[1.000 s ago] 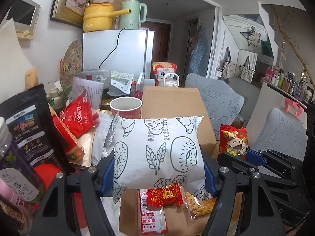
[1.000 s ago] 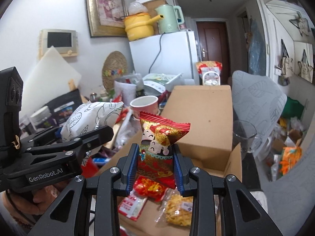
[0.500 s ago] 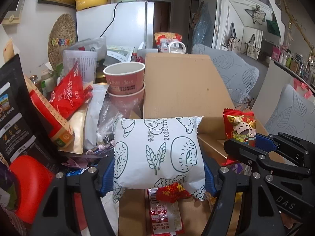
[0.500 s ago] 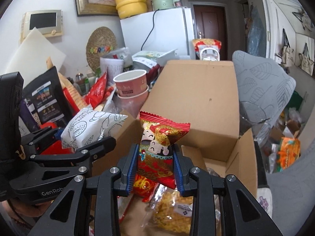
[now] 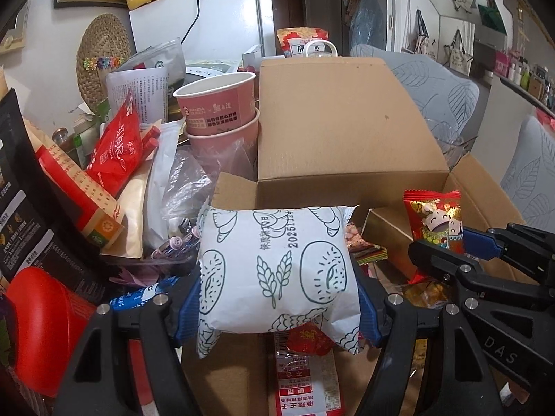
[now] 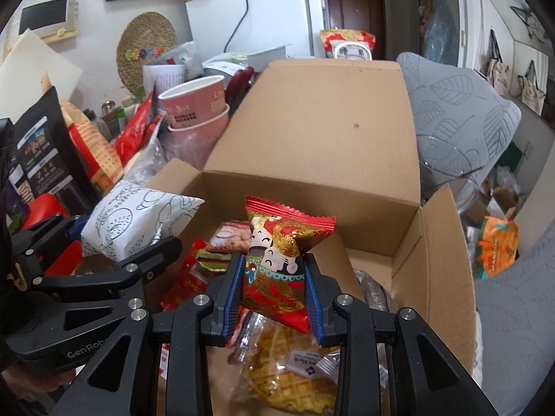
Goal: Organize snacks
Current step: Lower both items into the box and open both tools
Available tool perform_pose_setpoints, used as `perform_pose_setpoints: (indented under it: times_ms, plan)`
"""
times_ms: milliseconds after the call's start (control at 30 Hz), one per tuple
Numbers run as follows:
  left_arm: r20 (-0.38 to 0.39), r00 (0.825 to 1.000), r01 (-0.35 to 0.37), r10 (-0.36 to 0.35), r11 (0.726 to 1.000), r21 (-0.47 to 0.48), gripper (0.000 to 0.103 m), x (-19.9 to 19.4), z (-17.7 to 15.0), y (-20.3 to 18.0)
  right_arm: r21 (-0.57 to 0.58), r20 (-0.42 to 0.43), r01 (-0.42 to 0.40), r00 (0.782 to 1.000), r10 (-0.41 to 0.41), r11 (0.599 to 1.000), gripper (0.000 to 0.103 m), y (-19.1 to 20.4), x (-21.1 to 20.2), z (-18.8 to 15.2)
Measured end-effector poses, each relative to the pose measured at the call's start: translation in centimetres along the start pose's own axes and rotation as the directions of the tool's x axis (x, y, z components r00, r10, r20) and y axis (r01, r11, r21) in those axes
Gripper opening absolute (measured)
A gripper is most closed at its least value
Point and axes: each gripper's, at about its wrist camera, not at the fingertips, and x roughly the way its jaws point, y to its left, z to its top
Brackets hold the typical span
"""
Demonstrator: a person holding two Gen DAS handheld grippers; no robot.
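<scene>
**Two snack packets held over the open cardboard box**

The cardboard box [image 6: 312, 128] is the biggest thing here and everything else is placed against it. Its far flap stands upright, a side flap is folded out to the right, and its floor is already littered with wrapped snacks.

Left of the box, a heap of bags and cartons leans together; two stacked pink paper cups [image 5: 218, 104] stand right beside the box's far left corner, and a red snack bag [image 5: 116, 147] slants further out in the heap.

Over the box's near left edge hangs the white packet [image 5: 277, 270], printed with green wheat ears and loaves. The left gripper [image 5: 277, 303] is clamped on it, one blue pad pressing each side, so the packet bulges between them.

Over the middle of the box is the smaller red and gold packet [image 6: 277, 263], showing a cartoon figure. The right gripper [image 6: 274, 298] pinches its lower half, pads tight against both sides, its crimped top standing free above the jaws.

Below that packet, on the box floor, lies a clear bag of yellow waffle-like crisps [image 6: 288, 378].
</scene>
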Motion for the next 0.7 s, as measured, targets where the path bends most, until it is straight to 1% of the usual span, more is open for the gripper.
perform_pose_setpoints:
  times_ms: [100,267,400,467,533,667,700]
  plan:
    - [-0.003,1.000,-0.017,0.017,1.000,0.019,0.073,0.2,-0.1,-0.2,0.010,-0.039,0.008,0.999,-0.008,1.000,0.033,-0.4,0.7,-0.1]
    - [-0.022,1.000,-0.003,0.003,1.000,0.027,0.076,0.6,-0.1,-0.2,0.031,-0.098,-0.012,0.995,0.015,0.999,0.033,-1.0,1.3,-0.4]
    - [-0.033,0.999,-0.014,0.016,0.999,0.043,0.077,0.8,0.0,-0.4,0.014,-0.105,0.023,0.994,-0.021,1.000,0.033,-0.8,1.2,-0.5]
    - [-0.038,0.999,-0.020,0.022,0.999,0.050,0.077,0.9,-0.1,-0.5,0.013,-0.120,0.037,0.992,-0.035,0.999,0.037,-0.9,1.3,-0.5]
    - [-0.043,0.999,-0.019,0.022,0.998,0.053,0.079,0.9,0.0,-0.5,0.023,-0.132,0.046,0.990,-0.043,0.999,0.045,-1.2,1.3,-0.4]
    - [-0.050,0.998,-0.027,0.030,0.998,0.062,0.079,0.7,-0.1,-0.7,0.033,-0.137,0.052,0.989,-0.047,0.998,0.050,-1.8,0.9,-0.5]
    - [-0.052,0.998,-0.030,0.034,0.998,0.062,0.079,0.7,-0.1,-0.7,0.029,-0.136,0.058,0.989,-0.054,0.998,0.053,-1.7,0.7,-0.6]
